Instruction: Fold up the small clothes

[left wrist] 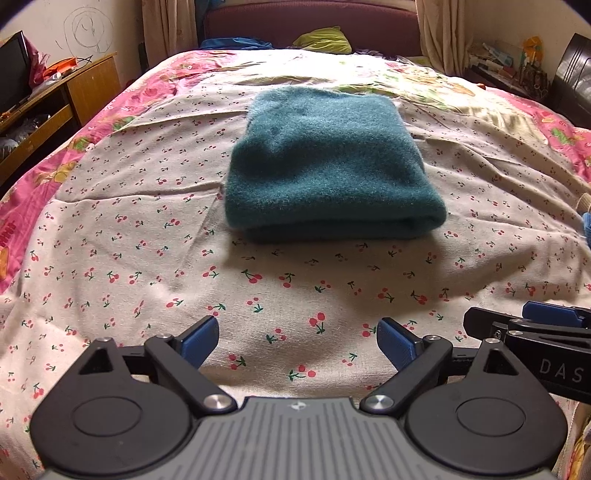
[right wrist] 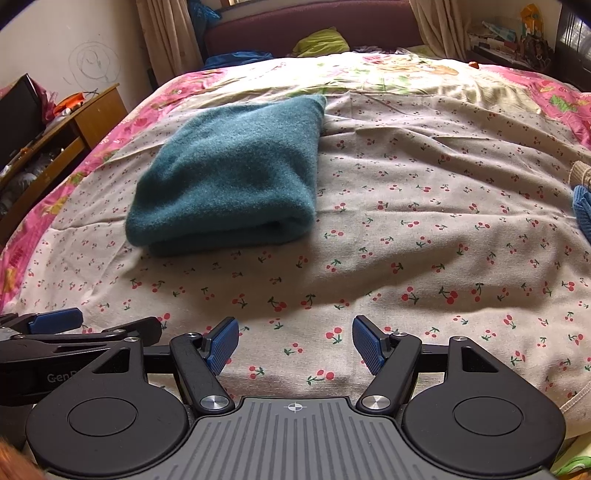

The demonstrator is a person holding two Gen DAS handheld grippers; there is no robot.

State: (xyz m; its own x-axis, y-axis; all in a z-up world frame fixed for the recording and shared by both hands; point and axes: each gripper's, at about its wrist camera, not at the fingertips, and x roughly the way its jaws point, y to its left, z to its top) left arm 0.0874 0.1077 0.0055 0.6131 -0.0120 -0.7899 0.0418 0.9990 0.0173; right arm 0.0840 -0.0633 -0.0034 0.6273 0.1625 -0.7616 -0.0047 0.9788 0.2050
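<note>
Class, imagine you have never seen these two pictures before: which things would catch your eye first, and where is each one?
First the folded teal garment, lying alone in the middle of the cherry-print sheet, its rolled fold edge facing the cameras. Next the two grippers low in the foreground: the left gripper and right gripper are side by side, both open over bare sheet, neither touching the garment. Beyond, a lime-green pillow sits at the maroon headboard.

Lower right of the left wrist view: white letters "DAS" on the black right tool [left wrist: 554, 328], cut off by the frame edge. Lower left of the right wrist view: white "Gen" on the black left tool [right wrist: 59, 328], remainder hidden.
</note>
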